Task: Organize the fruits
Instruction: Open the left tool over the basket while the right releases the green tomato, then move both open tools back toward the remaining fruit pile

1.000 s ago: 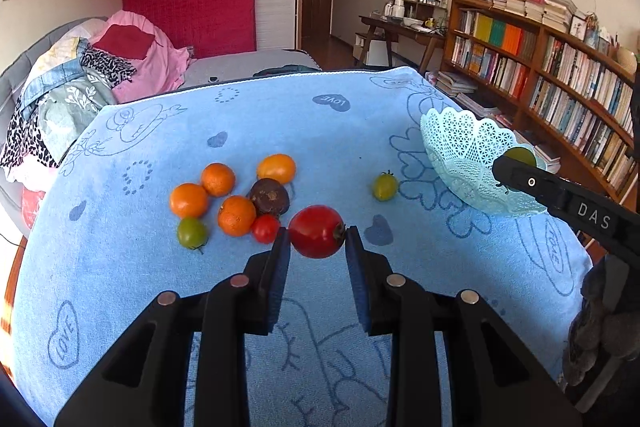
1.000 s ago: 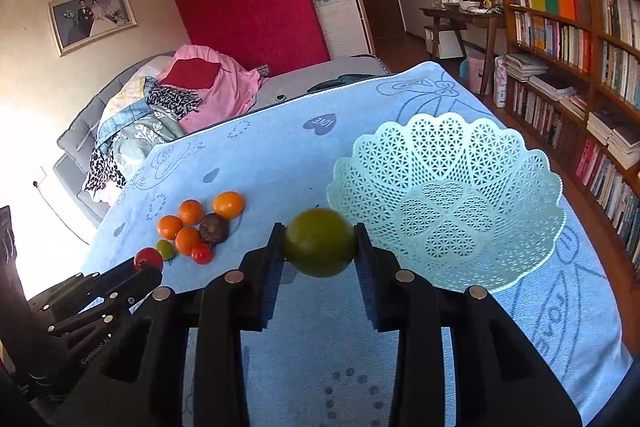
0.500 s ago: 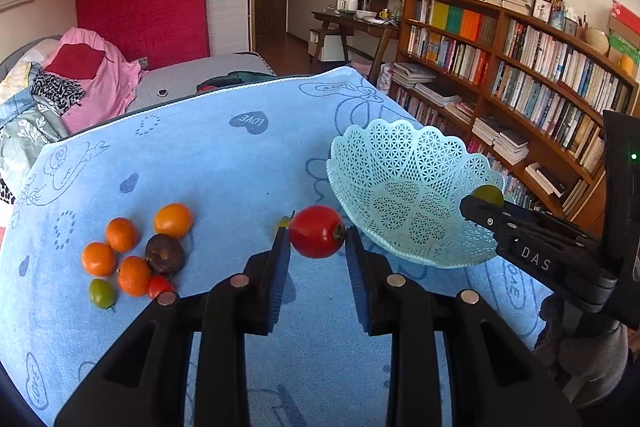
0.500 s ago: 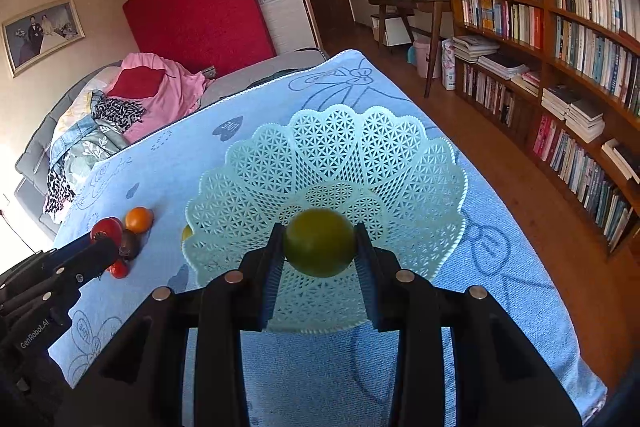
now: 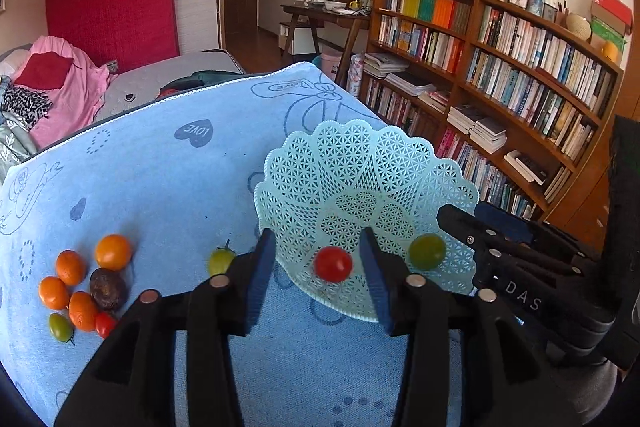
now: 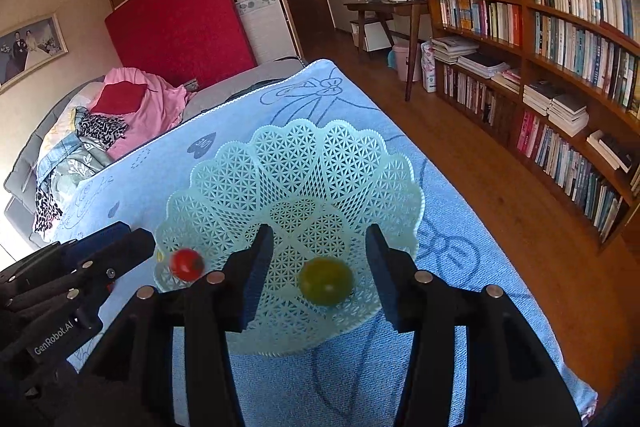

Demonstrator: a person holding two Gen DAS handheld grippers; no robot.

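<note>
Both claws gape apart over the lattice basket [image 6: 224, 187], red tomato [image 5: 333, 264] between the left gripper [image 5: 318, 267] tips, green tomato [image 6: 326, 281] between the right gripper [image 6: 320, 267] tips, neither touched

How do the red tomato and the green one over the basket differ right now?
The red tomato is smaller than the green tomato. The red one sits between the left gripper's open fingers near the basket's left rim, while the green one sits between the right gripper's open fingers, nearer the middle. Both are round, ungripped and over the basket.
</note>
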